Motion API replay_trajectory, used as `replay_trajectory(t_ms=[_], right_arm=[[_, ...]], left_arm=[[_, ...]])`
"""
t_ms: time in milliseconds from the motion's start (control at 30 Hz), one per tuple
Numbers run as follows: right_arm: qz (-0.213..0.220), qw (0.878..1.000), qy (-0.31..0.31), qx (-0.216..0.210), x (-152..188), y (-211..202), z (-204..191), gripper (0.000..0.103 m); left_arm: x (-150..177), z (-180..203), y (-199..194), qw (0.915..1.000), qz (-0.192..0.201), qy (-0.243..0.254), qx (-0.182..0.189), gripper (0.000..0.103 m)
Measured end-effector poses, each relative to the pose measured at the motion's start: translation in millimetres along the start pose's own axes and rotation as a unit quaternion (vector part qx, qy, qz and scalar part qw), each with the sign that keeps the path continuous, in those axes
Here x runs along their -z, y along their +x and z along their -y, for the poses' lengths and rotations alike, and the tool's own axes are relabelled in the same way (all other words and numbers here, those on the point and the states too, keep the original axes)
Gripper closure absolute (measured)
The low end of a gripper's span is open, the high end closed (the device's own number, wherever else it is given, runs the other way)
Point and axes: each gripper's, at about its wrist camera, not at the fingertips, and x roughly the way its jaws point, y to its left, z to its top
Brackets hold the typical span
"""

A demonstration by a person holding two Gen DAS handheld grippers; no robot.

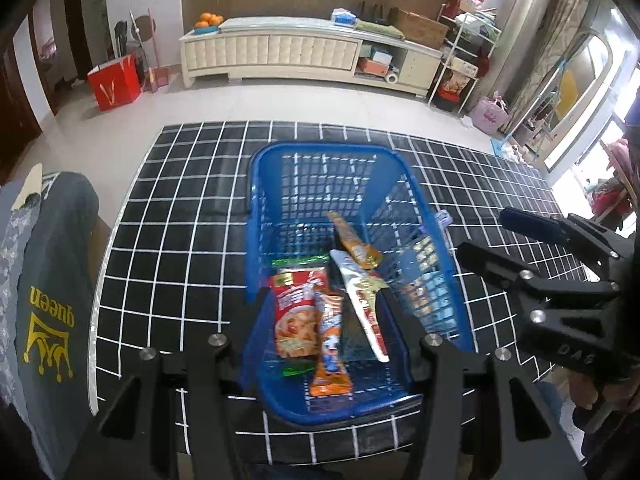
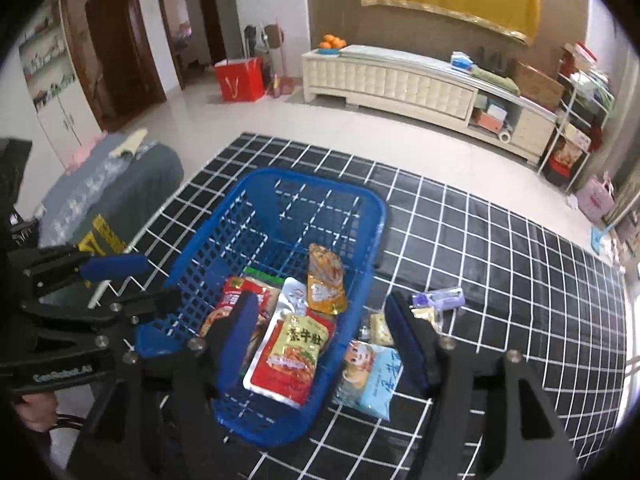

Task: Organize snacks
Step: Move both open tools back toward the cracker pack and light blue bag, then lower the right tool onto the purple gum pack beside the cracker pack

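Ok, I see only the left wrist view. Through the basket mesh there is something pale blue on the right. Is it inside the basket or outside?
Observer: Outside. The pale blue packet lies on the checked cloth, close beside the right wall of the blue basket.
Operator: Is it the only snack outside?
Observer: No. A small yellow packet lies just beyond it, and a purple wrapped item lies farther on.
Operator: Does the right gripper hold anything?
Observer: No. The right gripper is open and empty, with one finger over the basket and the other over the cloth by the loose packets.
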Motion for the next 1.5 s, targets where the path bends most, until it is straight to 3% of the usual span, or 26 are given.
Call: replay_trajectory(t_ms=[267, 533, 867, 1033, 1200, 1300, 1400, 1500], right_arm=[[0.018, 0.999, 0.024, 0.02, 20, -42, 38, 0.033], [0.01, 0.998, 0.047, 0.037, 44, -61, 89, 0.033], [-0.011, 0.998, 0.058, 0.035, 53, -49, 143, 0.033], [-0.021, 0.998, 0.05, 0.031, 54, -36, 169, 0.033], [-0.035, 0.999, -0.007, 0.021, 52, -12, 192, 0.033], [-0.039, 0.997, -0.073, 0.009, 46, 9, 202, 0.033], [-0.052, 0.989, -0.136, -0.009, 41, 35, 204, 0.033], [-0.06, 0.977, -0.201, -0.031, 39, 64, 200, 0.033]], left_arm=[[-1, 54, -8, 0.9994, 0.002, 0.033, 0.008, 0.054], [3, 128, 4, 0.9967, -0.007, 0.078, 0.022, 0.052], [-14, 158, 27, 0.9961, -0.012, 0.086, 0.018, 0.049], [-16, 187, 57, 0.9953, -0.029, 0.092, 0.015, 0.048], [-11, 205, 91, 0.9962, -0.042, 0.076, 0.003, 0.048], [-7, 207, 107, 0.9983, -0.025, 0.045, -0.026, 0.048], [-7, 208, 128, 0.9989, -0.021, 0.026, -0.034, 0.048], [-9, 205, 158, 0.9983, -0.051, 0.0, -0.028, 0.048]])
